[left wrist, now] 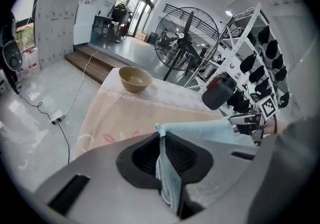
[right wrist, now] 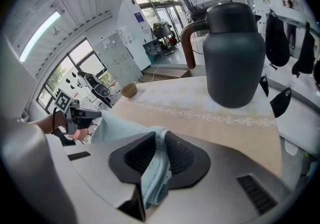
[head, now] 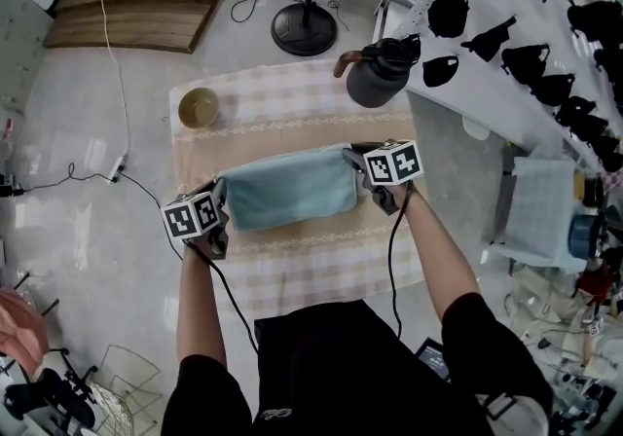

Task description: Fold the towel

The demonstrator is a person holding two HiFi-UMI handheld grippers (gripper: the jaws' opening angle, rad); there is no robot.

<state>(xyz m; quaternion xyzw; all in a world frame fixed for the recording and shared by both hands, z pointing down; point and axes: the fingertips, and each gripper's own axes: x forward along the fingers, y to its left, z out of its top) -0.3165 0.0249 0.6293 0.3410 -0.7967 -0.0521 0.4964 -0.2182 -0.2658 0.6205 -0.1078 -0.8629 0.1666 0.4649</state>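
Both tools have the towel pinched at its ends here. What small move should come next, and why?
Probably lower both together to lay the towel flat on the tablecloth. The left tool and right tool each clamp one end, the towel spans straight between them, and bare cloth lies beneath, away from the bowl and jug.
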